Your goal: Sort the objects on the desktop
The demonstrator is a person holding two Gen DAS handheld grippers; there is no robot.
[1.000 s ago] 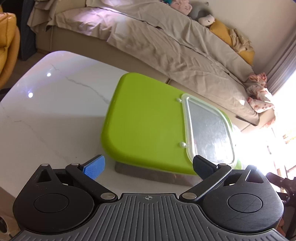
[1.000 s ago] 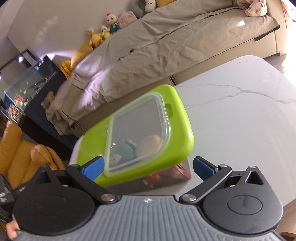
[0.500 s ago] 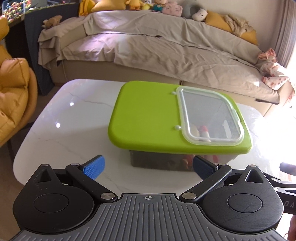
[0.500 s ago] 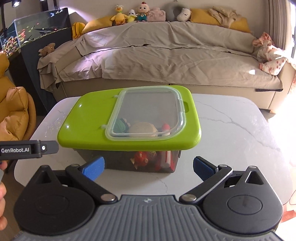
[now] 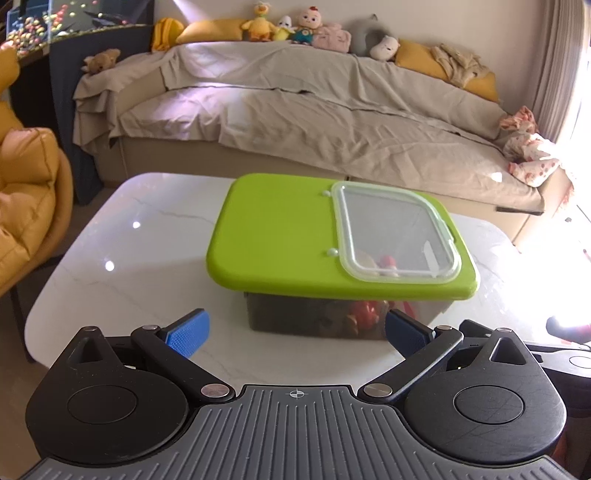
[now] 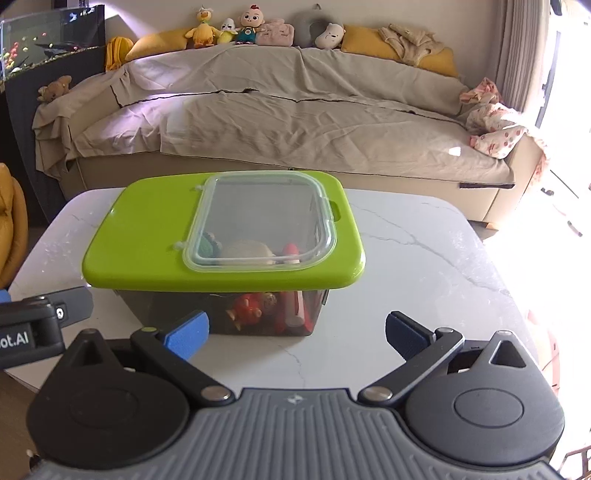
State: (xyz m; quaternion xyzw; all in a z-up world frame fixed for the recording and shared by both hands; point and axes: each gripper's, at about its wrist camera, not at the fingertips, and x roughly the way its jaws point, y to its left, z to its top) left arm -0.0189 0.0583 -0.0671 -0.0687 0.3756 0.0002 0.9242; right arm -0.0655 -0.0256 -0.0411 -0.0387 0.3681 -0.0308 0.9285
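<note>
A dark see-through storage box (image 6: 229,314) with a lime green lid (image 6: 147,236) stands on the white marble table (image 6: 424,266). The lid's clear hatch (image 6: 258,225) lies flat. Through it and the front wall I see toys, among them a red figure (image 6: 247,308). In the left wrist view the same box (image 5: 306,317) stands under its green lid (image 5: 277,236). My left gripper (image 5: 295,332) is open and empty, short of the box's near side. My right gripper (image 6: 297,332) is open too, in front of the box. The left gripper's body (image 6: 37,321) shows at the right view's left edge.
A long sofa (image 6: 295,122) under a beige sheet runs behind the table, with plush toys (image 6: 247,20) along its back. A yellow armchair (image 5: 22,206) stands left of the table. A fish tank (image 5: 44,26) is at the far left. Bright sunlight washes out the right side.
Both grippers have pulled back and levelled out, so the box now sits farther off and upright in view. Both stay open. The box has not moved.
</note>
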